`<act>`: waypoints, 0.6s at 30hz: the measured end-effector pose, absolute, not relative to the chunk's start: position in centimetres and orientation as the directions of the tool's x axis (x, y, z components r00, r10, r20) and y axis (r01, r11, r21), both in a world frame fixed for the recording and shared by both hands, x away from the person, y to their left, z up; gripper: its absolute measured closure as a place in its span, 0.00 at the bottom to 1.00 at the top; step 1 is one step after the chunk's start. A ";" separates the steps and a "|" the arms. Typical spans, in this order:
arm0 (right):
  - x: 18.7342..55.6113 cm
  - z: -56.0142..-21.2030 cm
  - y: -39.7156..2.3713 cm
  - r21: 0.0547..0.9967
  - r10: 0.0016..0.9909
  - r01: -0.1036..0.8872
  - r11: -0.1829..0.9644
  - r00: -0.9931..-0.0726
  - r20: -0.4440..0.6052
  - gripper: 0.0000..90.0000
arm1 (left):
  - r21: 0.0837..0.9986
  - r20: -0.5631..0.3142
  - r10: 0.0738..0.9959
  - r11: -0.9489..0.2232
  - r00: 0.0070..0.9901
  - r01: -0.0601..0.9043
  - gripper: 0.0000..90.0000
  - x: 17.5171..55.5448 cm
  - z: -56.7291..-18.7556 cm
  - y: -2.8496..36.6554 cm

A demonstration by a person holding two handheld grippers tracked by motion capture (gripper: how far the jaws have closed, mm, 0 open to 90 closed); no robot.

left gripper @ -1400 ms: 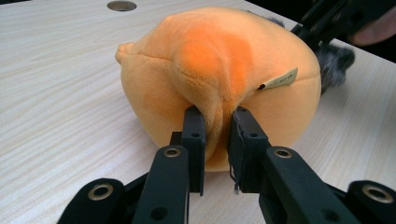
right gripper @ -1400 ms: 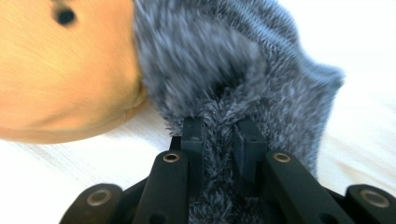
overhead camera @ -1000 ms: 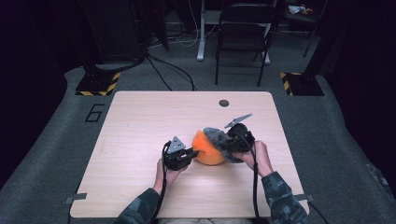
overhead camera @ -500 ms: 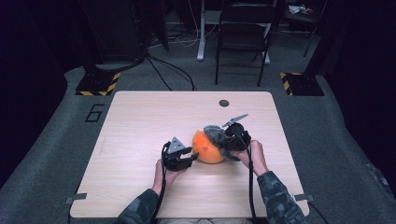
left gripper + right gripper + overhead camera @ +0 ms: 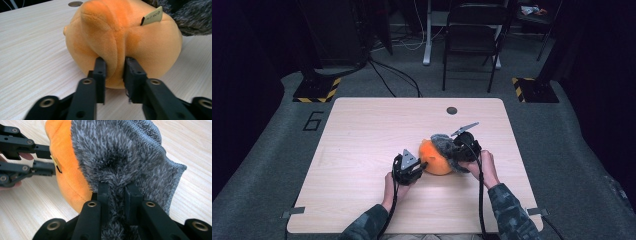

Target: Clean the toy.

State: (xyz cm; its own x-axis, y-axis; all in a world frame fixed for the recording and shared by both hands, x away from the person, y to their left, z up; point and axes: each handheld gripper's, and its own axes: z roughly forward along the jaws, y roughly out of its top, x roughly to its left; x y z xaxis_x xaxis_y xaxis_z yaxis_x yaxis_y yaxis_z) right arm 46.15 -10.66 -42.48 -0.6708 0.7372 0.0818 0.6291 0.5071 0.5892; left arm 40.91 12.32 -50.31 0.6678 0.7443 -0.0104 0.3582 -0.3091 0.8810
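Note:
An orange plush toy (image 5: 435,159) lies on the wooden table (image 5: 362,130), with a grey fuzzy cloth (image 5: 443,144) pulled over its right side. My left gripper (image 5: 418,165) meets the toy from the left. Its jaws have just been closing, and they pinch a fold of orange plush (image 5: 120,37) between the pads (image 5: 100,71). A small paper tag (image 5: 151,16) sticks up from the toy. From the right, my right gripper (image 5: 457,152) is shut on the grey cloth (image 5: 120,152), whose pile swallows its fingertips (image 5: 103,190). The left gripper (image 5: 51,160) also appears there against the orange plush (image 5: 67,177).
A round dark grommet (image 5: 452,110) sits near the table's far edge. A folding chair (image 5: 472,35) and cables stand on the floor beyond. The toy lies right of centre, closer to the near edge.

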 end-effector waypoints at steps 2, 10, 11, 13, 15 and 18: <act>46.2 -42.5 -10.9 0.595 0.731 0.623 0.508 -0.677 0.084 0.86 | 0.884 -0.020 0.740 -0.301 0.672 0.358 0.88 40.9 -50.2 12.4; 46.3 -41.5 -12.3 0.574 0.742 0.678 0.459 -0.648 0.172 0.87 | 0.893 -0.107 0.697 -0.245 0.709 0.377 0.92 40.9 -48.2 13.2; 46.2 -41.4 -12.5 0.566 0.734 0.676 0.473 -0.657 0.172 0.87 | 0.892 -0.130 0.694 -0.230 0.708 0.390 0.92 40.8 -48.0 13.4; 46.1 -41.3 -12.3 0.557 0.735 0.680 0.477 -0.656 0.171 0.86 | 0.888 -0.145 0.688 -0.228 0.711 0.400 0.92 41.0 -47.9 13.8; 46.1 -41.4 -12.0 0.551 0.741 0.680 0.484 -0.653 0.155 0.86 | 0.880 -0.176 0.693 -0.207 0.699 0.427 0.92 41.1 -48.2 13.8; 46.0 -41.0 -11.7 0.579 0.757 0.662 0.476 -0.644 0.113 0.86 | 0.883 -0.177 0.700 -0.198 0.692 0.426 0.92 41.2 -48.4 13.6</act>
